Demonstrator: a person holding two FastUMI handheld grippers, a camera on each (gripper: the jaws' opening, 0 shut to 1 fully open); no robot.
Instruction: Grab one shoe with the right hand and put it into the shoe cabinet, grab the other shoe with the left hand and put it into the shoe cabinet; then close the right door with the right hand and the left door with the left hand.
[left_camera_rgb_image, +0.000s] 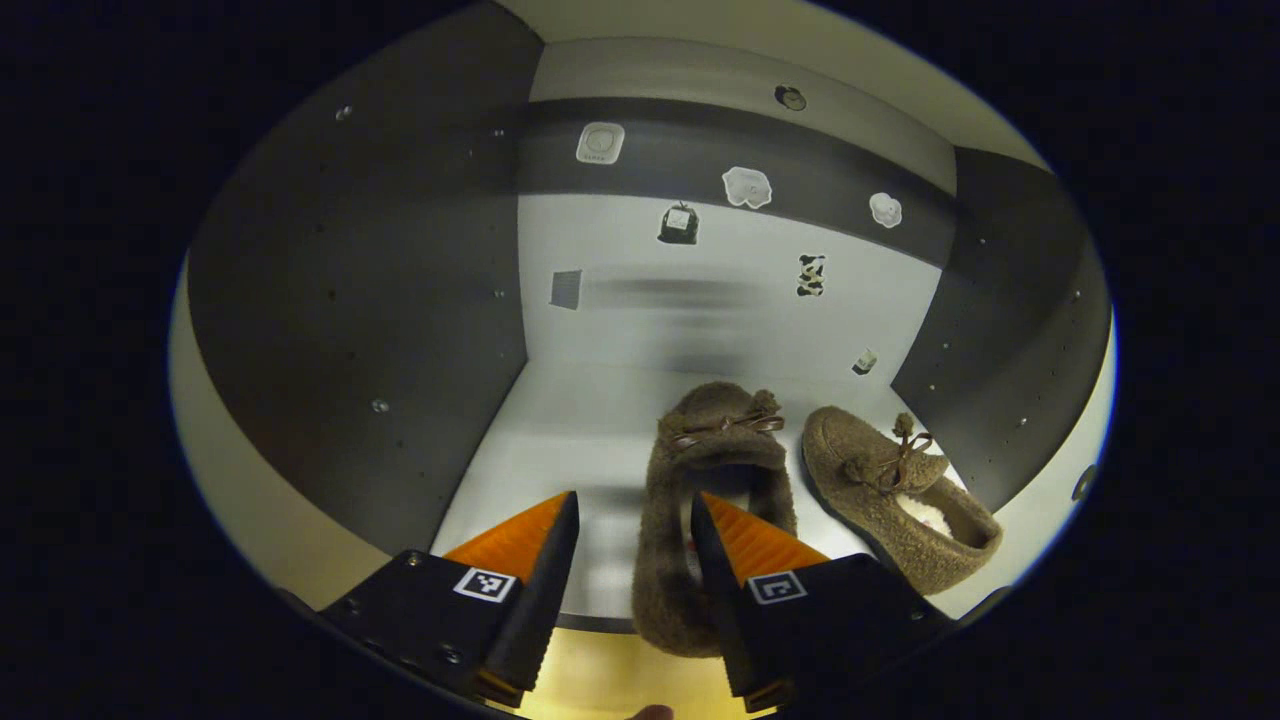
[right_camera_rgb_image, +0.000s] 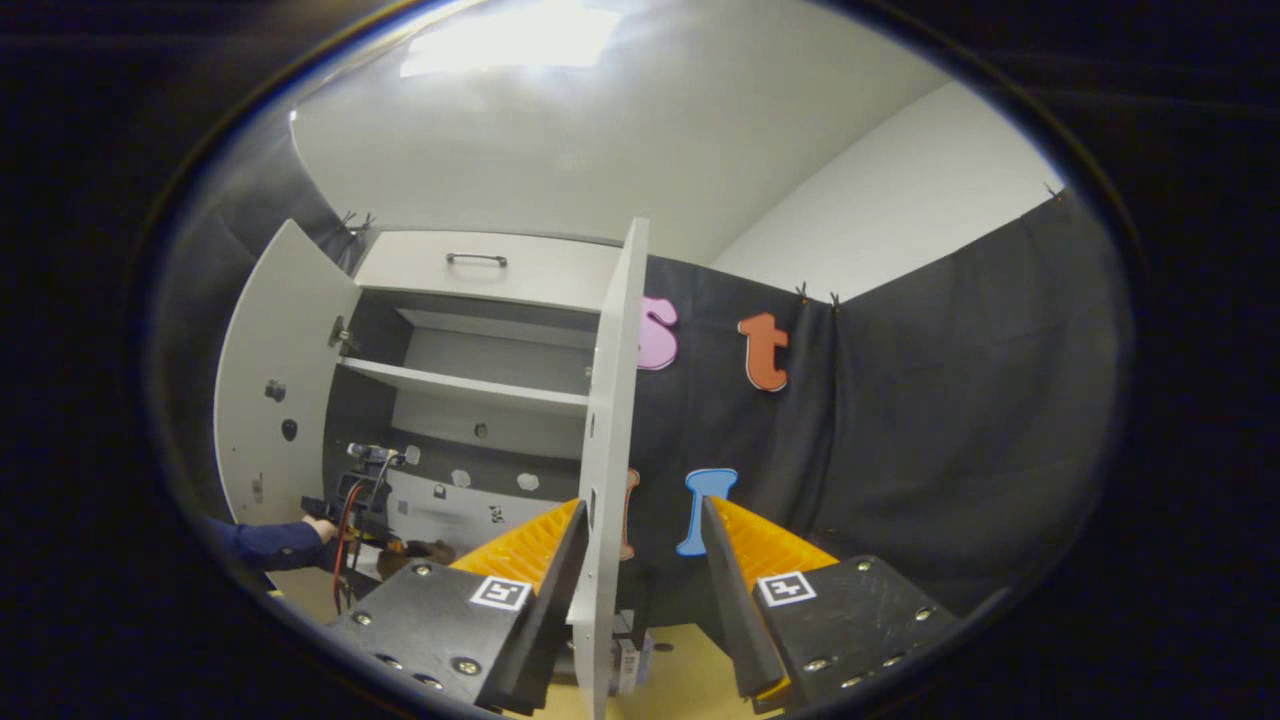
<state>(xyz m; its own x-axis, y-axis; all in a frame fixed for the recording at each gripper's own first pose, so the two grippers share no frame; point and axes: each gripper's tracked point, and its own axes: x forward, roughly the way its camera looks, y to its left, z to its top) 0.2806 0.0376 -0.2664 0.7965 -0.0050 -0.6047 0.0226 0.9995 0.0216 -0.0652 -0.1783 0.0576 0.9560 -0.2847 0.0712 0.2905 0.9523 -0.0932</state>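
Observation:
In the left gripper view two brown fuzzy slippers lie on the shoe cabinet's pale floor (left_camera_rgb_image: 560, 430). The left slipper (left_camera_rgb_image: 715, 440) points toe-first at the back wall, and its heel hangs over the front edge. My left gripper (left_camera_rgb_image: 632, 540) is open; its right finger overlaps that slipper's side, and the left finger stands apart. The right slipper (left_camera_rgb_image: 880, 490) lies angled near the right wall. In the right gripper view my right gripper (right_camera_rgb_image: 640, 545) is open, with the edge of the open right door (right_camera_rgb_image: 612, 420) standing in its gap near the left finger. The left door (right_camera_rgb_image: 270, 390) is swung wide.
Small stickers dot the cabinet's back wall (left_camera_rgb_image: 700, 310). The right gripper view shows a shelf (right_camera_rgb_image: 470, 385) and a top drawer handle (right_camera_rgb_image: 476, 259). A hand in a blue sleeve (right_camera_rgb_image: 265, 545) holds the other gripper (right_camera_rgb_image: 355, 500) at the cabinet's mouth. Black cloth hangs to the right.

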